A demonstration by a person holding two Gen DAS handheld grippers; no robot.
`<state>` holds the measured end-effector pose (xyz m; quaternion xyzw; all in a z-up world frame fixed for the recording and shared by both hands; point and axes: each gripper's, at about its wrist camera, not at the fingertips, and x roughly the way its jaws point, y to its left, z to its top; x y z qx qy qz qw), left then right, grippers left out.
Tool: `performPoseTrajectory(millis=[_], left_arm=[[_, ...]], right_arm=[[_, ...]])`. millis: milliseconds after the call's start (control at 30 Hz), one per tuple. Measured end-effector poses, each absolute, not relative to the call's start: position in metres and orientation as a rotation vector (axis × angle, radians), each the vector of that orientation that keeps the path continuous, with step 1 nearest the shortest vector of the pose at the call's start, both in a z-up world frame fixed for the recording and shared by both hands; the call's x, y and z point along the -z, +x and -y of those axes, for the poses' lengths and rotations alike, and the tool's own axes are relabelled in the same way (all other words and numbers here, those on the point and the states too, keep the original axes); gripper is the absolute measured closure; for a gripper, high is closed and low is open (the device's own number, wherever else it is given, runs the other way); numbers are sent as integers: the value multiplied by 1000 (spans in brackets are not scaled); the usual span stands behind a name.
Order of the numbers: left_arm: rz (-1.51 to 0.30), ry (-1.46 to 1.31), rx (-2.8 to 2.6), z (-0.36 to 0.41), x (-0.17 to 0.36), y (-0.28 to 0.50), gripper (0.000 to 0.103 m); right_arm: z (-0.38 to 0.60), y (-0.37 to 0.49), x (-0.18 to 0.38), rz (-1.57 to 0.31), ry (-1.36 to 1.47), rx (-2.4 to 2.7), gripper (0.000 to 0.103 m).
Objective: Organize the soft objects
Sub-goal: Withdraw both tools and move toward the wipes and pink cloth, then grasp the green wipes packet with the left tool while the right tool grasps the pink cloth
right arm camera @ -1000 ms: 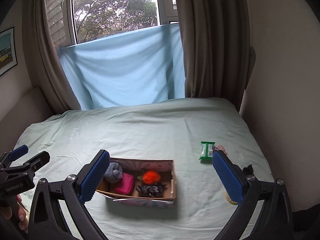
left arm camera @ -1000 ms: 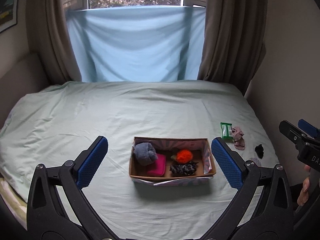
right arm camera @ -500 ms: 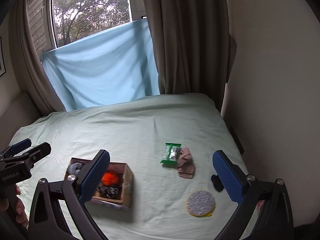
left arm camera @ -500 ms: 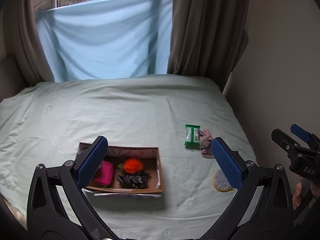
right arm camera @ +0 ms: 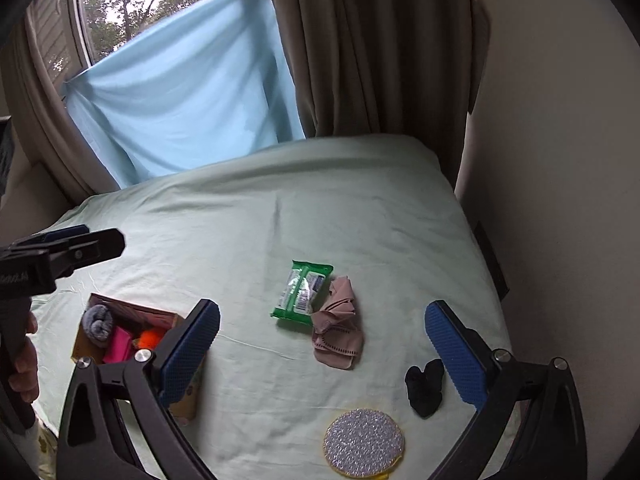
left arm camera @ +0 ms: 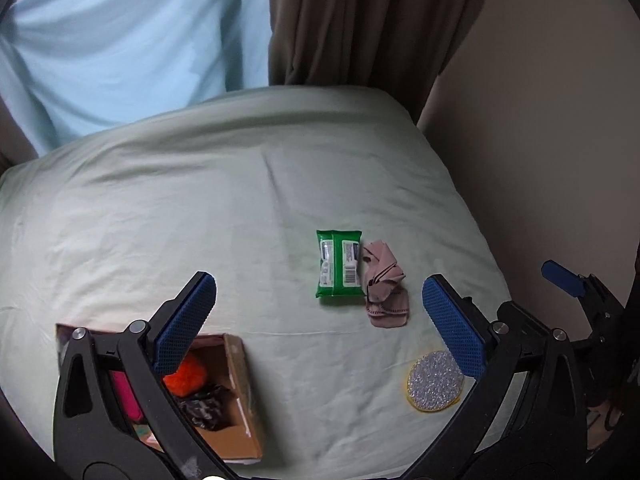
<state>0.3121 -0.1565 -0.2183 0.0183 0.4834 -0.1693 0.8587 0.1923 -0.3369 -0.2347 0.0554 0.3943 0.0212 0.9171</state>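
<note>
Loose items sit in a cluster on the bed, ahead of both grippers and well apart from the box. Pink cloth lies crumpled dead ahead of the right gripper, between its spread fingers in that view, long axis running roughly away from the gripper. Green wipes pack touches the cloth's left edge, long axis likewise pointing away, tilted slightly. Black fabric piece lies just beside the right gripper's right finger, on its inner side. Glitter disc is nearest, low between the fingers.

Right gripper is likely the nearer one: cloth sits centred in its view, black piece and disc almost under it. From the left gripper, same cluster lies ahead and to the right; pack and cloth between its fingers, disc by its right finger, black piece hidden.

Both grippers spread wide, holding nothing.

Cardboard box sits to the left, partly behind each gripper's left finger. Contents: grey rolled item, pink item, orange puff, dark patterned fabric. Room left is hard to judge.
</note>
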Motion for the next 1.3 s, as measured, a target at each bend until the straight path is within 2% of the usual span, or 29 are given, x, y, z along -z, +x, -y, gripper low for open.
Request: performPoseTrajectory(millis=[533,600,667,733,867,900,967,1000,1067,1100,1133,1167,1233,1300], left_arm=[[-1384,92,459,233,411,440,1],[-1413,84,460,237,430,448,2],[-1430,85,462,240,447,453,3],[-1444,95,465,245,460,455,8],[-1478,93,483,253,485,453,16],[-1486,99,476,254,489,453,21],[-1474,125,458,255,494,451,24],[-1466,133,454,256,494,450,27],[-1450,158,449,257,493,448,36],[-1443,161,453,257,492,447,45],[-1439,159,458,256,491,447,49],[-1439,156,462,256,491,448,50],[-1436,148,462,254,490,447,54],[-1431,142,462,252,490,446,57]], right_arm=[[352,296,371,-992,150,-90,2],[353,305,388,-1011,158,-88,6],[353,312,405,-1042,163,-82,16],[353,318,419,-1065,167,-75,22],[352,324,442,-1093,159,-58,28],[351,326,447,-1099,155,-57,29],[350,327,457,-1124,149,-59,40],[349,327,460,-1135,153,-61,41],[348,326,464,-1136,156,-59,43],[347,326,463,-1131,147,-59,45],[346,326,462,-1128,137,-65,53],[344,326,462,-1128,131,-70,61],[342,326,461,-1127,127,-84,70],[339,327,460,-1126,115,-96,72]])
